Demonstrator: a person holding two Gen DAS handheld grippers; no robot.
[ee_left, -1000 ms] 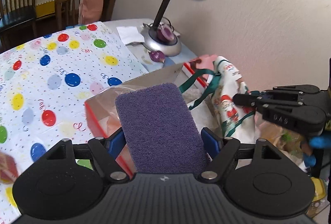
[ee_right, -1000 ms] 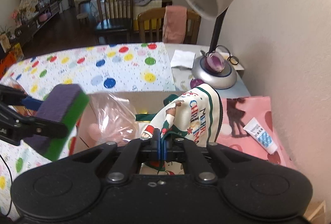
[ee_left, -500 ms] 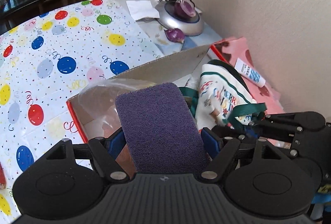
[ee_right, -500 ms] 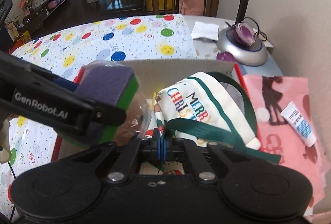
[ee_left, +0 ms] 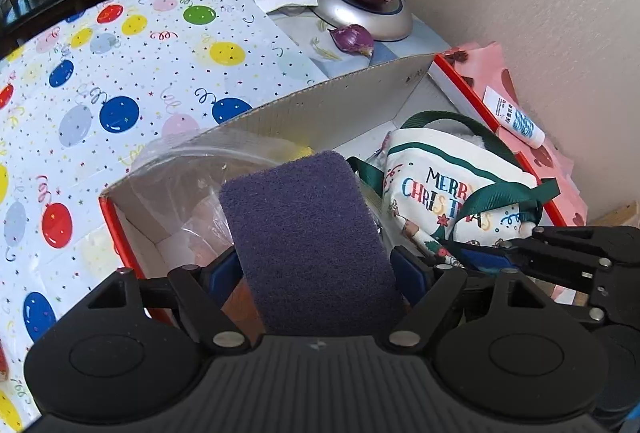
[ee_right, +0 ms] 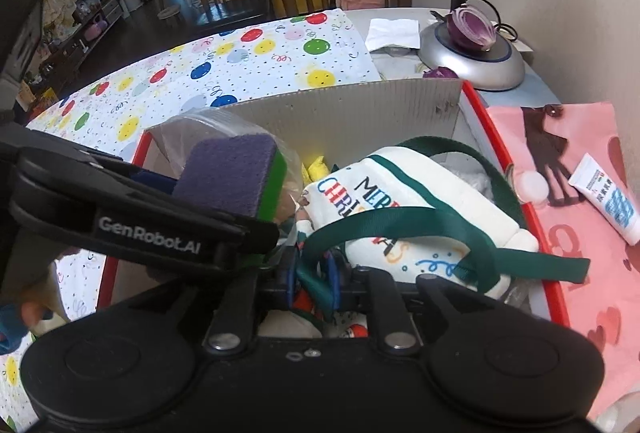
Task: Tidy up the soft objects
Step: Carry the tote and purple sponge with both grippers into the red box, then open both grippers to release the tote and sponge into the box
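The box (ee_left: 280, 113) on the worktop (ee_left: 120, 73) already holds a clear bag (ee_left: 192, 169) at its left; two items remain to release. The left hand-held gripper (ee_left: 316, 265), jaws opening, clamps the sponge (ee_left: 308, 233) over the box; the right hand-held gripper (ee_right: 314, 277), jaws opening, has the Christmas bag's (ee_right: 400, 209) green strap between them, the bag resting inside the box

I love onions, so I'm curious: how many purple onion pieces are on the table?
2. A cut onion half sits on the lamp base; a smaller piece lies on the table just in front of the base. More may be hidden behind the box.
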